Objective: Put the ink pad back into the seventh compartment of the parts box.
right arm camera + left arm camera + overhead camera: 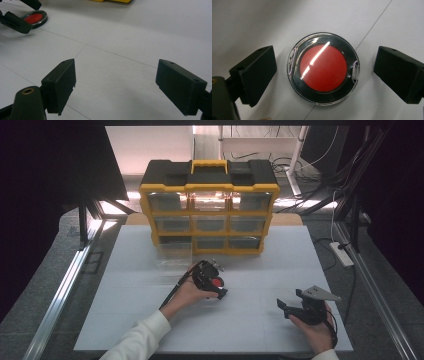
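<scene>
While pointing straight down, left gripper (323, 75) stood wide around round red case (323, 68), not touching; right gripper (115, 87) wide, empty.

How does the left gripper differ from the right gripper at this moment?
The left gripper points down over the round red-centred case, jaws either side without touching; the right gripper has bare white table between its jaws. The left sits nearer the yellow organizer. Both are open.
</scene>
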### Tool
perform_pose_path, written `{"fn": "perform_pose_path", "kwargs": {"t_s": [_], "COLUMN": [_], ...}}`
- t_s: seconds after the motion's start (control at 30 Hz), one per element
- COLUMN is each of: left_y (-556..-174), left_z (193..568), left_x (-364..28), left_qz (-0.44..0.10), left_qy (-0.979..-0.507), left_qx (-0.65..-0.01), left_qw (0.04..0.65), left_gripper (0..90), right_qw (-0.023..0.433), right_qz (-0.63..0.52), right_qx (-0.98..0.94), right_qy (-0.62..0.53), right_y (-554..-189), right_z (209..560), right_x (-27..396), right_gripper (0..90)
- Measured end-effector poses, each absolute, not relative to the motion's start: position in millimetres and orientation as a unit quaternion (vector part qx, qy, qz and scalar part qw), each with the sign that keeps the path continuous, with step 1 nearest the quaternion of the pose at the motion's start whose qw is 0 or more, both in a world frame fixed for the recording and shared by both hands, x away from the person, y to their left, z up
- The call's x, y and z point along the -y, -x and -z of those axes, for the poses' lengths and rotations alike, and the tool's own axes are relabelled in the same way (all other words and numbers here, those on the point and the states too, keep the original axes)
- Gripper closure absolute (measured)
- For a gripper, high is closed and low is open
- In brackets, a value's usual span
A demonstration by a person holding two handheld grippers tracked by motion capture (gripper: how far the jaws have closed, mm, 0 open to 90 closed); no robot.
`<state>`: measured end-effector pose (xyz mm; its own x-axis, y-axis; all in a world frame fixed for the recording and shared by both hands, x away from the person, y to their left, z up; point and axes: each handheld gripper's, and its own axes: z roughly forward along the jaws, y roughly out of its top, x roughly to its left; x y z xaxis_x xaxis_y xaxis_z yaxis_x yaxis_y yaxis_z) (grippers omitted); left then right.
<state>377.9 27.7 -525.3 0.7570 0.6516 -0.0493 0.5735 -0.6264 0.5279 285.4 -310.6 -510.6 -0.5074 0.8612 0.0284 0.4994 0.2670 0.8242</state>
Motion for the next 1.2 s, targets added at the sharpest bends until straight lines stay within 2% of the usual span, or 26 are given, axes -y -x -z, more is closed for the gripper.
{"fn": "perform_pose_path", "kwargs": {"t_s": [0.37,0.53,0.57,0.63,1.2], "left_y": [-377,-377,-376,-376,-371], "left_z": [526,525,524,523,517], "left_x": [-28,-29,-29,-30,-32], "left_qz": [-0.073,-0.074,-0.076,-0.078,-0.089], "left_qy": [-0.904,-0.904,-0.904,-0.903,-0.898], "left_qx": [-0.330,-0.324,-0.324,-0.323,-0.326], "left_qw": [0.263,0.267,0.269,0.273,0.281], "left_gripper": [9.2,21.0,21.0,29.3,30.0], "right_qw": [0.219,0.220,0.220,0.220,0.220], "right_qz": [-0.412,-0.412,-0.412,-0.412,-0.413], "right_qx": [-0.765,-0.765,-0.765,-0.765,-0.765], "right_qy": [-0.444,-0.443,-0.443,-0.444,-0.443], "right_y": [-285,-285,-285,-285,-284], "right_z": [511,510,510,510,510], "right_x": [311,311,311,311,311], "right_gripper": [16.9,16.9,16.9,16.9,17.0]}}
